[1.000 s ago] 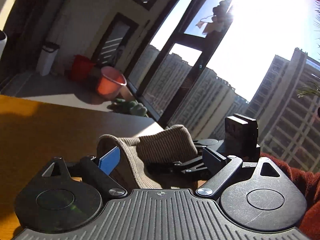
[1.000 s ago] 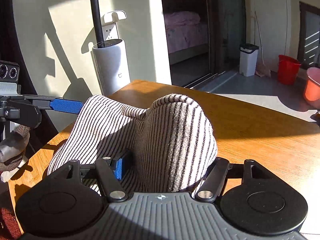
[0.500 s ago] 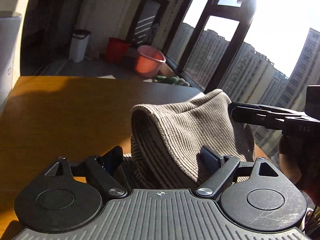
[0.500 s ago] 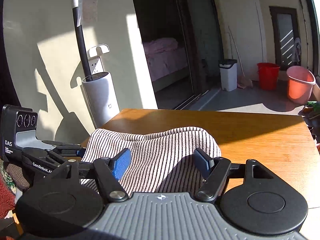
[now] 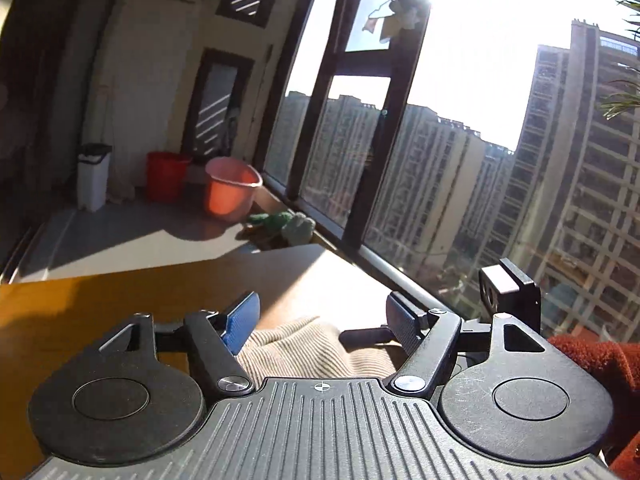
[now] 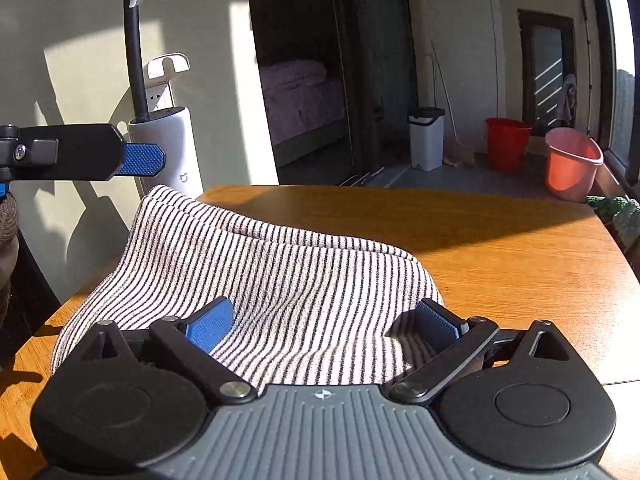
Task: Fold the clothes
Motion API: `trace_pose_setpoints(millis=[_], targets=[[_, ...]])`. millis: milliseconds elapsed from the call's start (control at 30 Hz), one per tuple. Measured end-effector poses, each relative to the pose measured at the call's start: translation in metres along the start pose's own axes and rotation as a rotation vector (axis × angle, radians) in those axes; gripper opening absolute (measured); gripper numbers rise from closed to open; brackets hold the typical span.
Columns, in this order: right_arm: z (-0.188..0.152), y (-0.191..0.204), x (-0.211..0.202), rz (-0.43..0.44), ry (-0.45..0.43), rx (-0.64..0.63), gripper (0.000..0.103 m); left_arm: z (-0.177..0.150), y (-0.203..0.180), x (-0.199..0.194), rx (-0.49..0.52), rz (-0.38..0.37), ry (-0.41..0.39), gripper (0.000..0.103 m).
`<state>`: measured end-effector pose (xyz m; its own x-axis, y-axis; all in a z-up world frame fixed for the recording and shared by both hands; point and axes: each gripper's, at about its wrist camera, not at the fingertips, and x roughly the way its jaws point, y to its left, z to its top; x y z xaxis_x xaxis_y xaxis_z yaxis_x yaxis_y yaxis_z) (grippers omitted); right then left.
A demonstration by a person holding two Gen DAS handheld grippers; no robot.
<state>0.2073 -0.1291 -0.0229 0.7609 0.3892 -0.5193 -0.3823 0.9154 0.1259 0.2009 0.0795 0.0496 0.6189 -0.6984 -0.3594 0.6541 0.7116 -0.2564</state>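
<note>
Wooden table [image 6: 500,248]: surface sunlit with a band of shadow across the far part; it carries the garment.

Striped knit garment [image 6: 280,272]: lies bunched on the near left part of the table, one end raised toward the table's left edge, the near end reaching under the right gripper. In the left wrist view the same garment [image 5: 316,348] shows as a low beige ribbed heap between and below the left gripper's fingers.

Right gripper [image 6: 324,322]: jaws spread wide, released; both blue pads sit over the cloth without pinching it.

Left gripper [image 5: 324,318]: jaws likewise spread, released, raised above the garment. From the right wrist view its blue-tipped finger [image 6: 140,160] projects from the left, clear of the cloth.

Background: white bin [image 6: 426,142], red bucket [image 6: 506,144] and pink bucket [image 6: 572,164] stand on the floor beyond the table.
</note>
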Motion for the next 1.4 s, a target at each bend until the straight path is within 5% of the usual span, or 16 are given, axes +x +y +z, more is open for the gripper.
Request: trace_pose_setpoints(millis=[167,267,367,567,833,967,1067,1100,1233,1400], targets=[[0.004,0.008,-0.039,0.008,-0.056,-0.061,0.103,-0.029,0.022,0.050,-0.007,0.178,0.170,0.055],[0.000,0.012,-0.060,0.074,-0.082,-0.060,0.103,-0.036,0.035,0.047,-0.057,0.180,0.155,0.057],[-0.015,0.013,-0.045,0.162,0.018,-0.012,0.103,-0.037,0.035,0.046,-0.058,0.181,0.154,0.058],[-0.032,0.017,-0.035,0.164,0.011,0.023,0.103,-0.039,0.038,0.043,-0.055,0.178,0.158,0.059],[-0.012,0.033,-0.050,0.077,0.098,-0.117,0.103,-0.044,0.043,0.041,-0.070,0.169,0.148,0.062],[0.015,0.023,-0.067,0.006,-0.019,-0.075,0.103,-0.046,0.047,0.040,-0.087,0.165,0.149,0.066],[0.034,0.009,-0.057,-0.158,-0.085,-0.044,0.103,-0.049,0.049,0.040,-0.103,0.177,0.148,0.076],[0.038,0.005,-0.047,-0.201,-0.077,-0.033,0.103,-0.052,0.053,0.041,-0.134,0.168,0.160,0.086],[0.035,-0.010,0.022,-0.288,0.158,0.010,0.103,-0.066,0.076,0.040,-0.300,0.097,0.168,0.086],[0.028,-0.028,0.028,-0.209,0.158,0.102,0.103,-0.064,0.067,0.032,-0.192,0.165,0.159,0.086]])
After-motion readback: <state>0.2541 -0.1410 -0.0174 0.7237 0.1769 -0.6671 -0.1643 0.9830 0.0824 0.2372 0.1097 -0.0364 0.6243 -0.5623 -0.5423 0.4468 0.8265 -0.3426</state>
